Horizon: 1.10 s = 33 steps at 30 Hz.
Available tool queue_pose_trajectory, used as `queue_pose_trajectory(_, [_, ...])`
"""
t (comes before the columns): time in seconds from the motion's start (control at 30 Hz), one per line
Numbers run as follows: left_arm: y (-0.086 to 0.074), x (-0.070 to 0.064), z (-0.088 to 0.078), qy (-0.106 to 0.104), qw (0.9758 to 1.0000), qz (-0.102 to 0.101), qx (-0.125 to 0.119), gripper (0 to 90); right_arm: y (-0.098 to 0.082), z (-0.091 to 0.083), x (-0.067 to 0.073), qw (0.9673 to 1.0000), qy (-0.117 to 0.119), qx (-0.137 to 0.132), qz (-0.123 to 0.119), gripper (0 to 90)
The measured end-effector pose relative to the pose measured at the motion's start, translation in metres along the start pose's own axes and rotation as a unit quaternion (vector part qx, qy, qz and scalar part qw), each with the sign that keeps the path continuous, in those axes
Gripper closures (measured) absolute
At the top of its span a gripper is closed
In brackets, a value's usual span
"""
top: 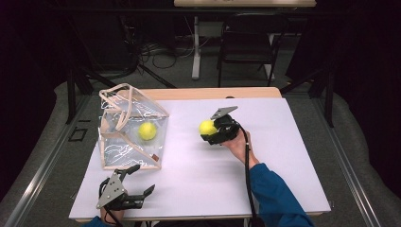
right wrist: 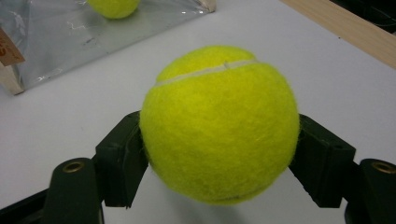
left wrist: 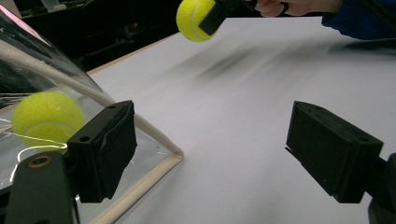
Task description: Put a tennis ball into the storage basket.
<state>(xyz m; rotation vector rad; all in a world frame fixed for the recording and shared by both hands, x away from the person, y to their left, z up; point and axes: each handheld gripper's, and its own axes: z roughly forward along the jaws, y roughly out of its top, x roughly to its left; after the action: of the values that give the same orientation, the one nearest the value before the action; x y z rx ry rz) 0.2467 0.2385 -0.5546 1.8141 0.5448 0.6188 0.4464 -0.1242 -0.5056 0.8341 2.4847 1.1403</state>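
Note:
My right gripper (top: 209, 130) is shut on a yellow tennis ball (top: 207, 127) and holds it a little above the white table top, right of centre. In the right gripper view the ball (right wrist: 219, 123) sits squeezed between both black pads. A second tennis ball (top: 147, 131) lies inside a clear plastic bag (top: 124, 142) with beige trim at the left. My left gripper (top: 143, 180) rests near the front left edge, just below the bag, jaws wide apart and holding nothing. In the left gripper view (left wrist: 210, 154) the bagged ball (left wrist: 46, 116) shows behind the left pad, the held ball (left wrist: 195, 19) at top.
The white table top (top: 265, 165) has a wooden strip (top: 213, 93) along its far edge. Beyond it stand a black folding chair (top: 248, 38) and a white table leg (top: 196, 47) among floor cables. A blue sleeve (top: 274, 198) comes in at the bottom right.

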Motion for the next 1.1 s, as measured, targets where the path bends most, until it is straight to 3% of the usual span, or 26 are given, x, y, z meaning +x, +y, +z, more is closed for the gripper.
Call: queue_pose_trajectory(1.1, [0.000, 0.000, 0.000, 0.002, 1.0000, 0.000, 0.000, 16.1, 0.015, -0.018, 0.006, 0.9994, -0.006, -0.031, -0.011, 26.3])
